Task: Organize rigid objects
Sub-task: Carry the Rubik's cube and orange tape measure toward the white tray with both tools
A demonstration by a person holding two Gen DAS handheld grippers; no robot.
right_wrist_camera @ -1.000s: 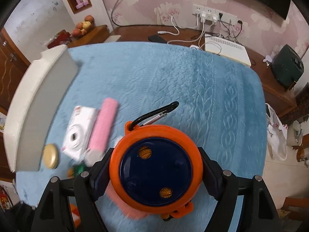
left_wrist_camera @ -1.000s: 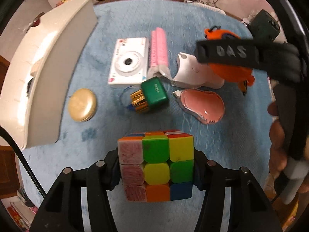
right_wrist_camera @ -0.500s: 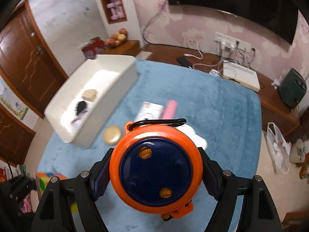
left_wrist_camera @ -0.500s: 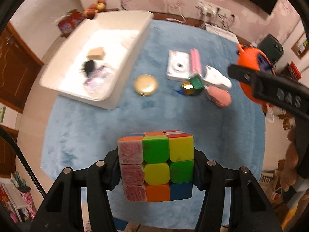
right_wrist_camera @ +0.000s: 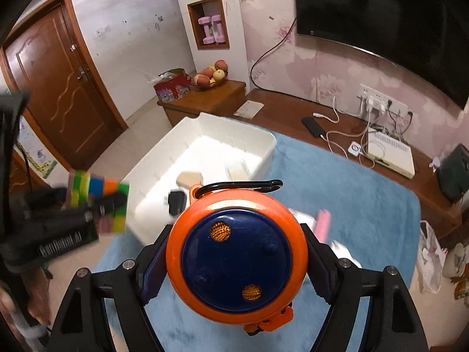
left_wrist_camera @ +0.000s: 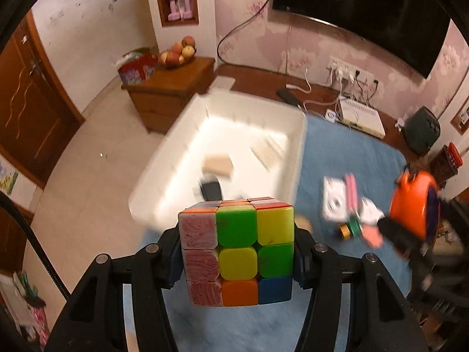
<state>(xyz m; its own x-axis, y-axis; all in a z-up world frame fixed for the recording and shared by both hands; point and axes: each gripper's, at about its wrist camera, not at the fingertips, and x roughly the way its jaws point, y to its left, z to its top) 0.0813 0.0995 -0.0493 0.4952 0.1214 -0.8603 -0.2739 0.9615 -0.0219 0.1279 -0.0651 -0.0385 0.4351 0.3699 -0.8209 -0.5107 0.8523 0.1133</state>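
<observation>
From the left wrist view, the left gripper (left_wrist_camera: 236,252) is clamping a colourful puzzle cube (left_wrist_camera: 239,253) between its pads, holding it in the air over the near edge of the white bin (left_wrist_camera: 296,158) on the blue cloth (left_wrist_camera: 346,146). A white camera (left_wrist_camera: 334,202) is lying blurred to the right.

From the right wrist view, the right gripper (right_wrist_camera: 236,255) is squeezing a round orange and blue disc (right_wrist_camera: 237,252), carrying it above the cloth just beside the bin, whose floor is holding a tan block (right_wrist_camera: 189,177).
</observation>
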